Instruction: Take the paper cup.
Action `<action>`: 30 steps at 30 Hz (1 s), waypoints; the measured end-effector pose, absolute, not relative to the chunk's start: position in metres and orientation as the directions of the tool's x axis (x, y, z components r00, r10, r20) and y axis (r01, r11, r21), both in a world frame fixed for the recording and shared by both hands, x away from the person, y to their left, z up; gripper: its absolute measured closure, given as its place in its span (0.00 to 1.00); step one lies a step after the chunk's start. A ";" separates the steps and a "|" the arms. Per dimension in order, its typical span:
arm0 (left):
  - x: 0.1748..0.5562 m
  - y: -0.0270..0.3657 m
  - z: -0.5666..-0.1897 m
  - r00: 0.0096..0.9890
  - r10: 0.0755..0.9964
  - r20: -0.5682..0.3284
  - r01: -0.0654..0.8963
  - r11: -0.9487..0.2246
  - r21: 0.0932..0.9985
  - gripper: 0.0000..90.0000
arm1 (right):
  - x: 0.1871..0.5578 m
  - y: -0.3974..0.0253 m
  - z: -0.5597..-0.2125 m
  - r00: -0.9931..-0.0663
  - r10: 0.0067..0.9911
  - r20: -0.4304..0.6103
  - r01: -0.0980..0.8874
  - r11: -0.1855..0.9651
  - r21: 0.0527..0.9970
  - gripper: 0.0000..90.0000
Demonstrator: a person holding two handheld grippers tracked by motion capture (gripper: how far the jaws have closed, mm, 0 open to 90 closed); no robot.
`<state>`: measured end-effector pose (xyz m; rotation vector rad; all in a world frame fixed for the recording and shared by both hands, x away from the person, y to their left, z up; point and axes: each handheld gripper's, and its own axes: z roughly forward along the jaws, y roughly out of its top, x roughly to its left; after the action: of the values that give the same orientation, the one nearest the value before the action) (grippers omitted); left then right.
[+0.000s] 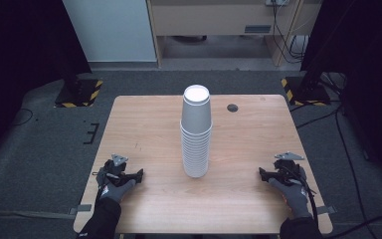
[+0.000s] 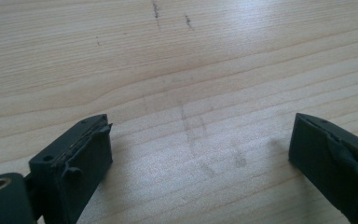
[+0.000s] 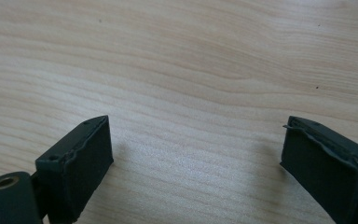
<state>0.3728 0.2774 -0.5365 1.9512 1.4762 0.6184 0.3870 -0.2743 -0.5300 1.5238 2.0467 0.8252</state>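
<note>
1 tall upright stack of white paper cups [image 1: 196, 133]: ahead, between my left gripper [image 1: 138, 175] and right gripper [image 1: 261, 173], roughly equally near both; jaws of both apart, empty, resting on the light wooden table [image 1: 248, 199].

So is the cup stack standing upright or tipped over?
Upright. The cup stack stands base-down, mouths upward, mid-table, with both open grippers resting apart from it near the front edge.
</note>
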 end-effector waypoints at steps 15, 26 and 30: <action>0.373 0.277 -0.537 0.276 0.961 0.003 0.681 -0.198 0.705 0.04 | 0.371 -0.258 -0.484 -0.385 0.915 0.120 0.573 0.135 0.808 0.08; 0.373 0.277 -0.537 0.277 0.961 0.003 0.681 -0.199 0.704 0.03 | 0.365 -0.252 -0.458 -0.429 0.894 0.128 0.522 0.129 0.843 0.07; 0.374 0.277 -0.537 0.280 0.960 0.004 0.683 -0.202 0.702 0.02 | 0.362 -0.250 -0.446 -0.442 0.888 0.127 0.488 0.119 0.865 0.10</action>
<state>0.3736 0.2768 -0.5368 1.9637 1.4699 0.6080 0.3620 -0.2498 -0.4463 1.3310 1.9798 1.2659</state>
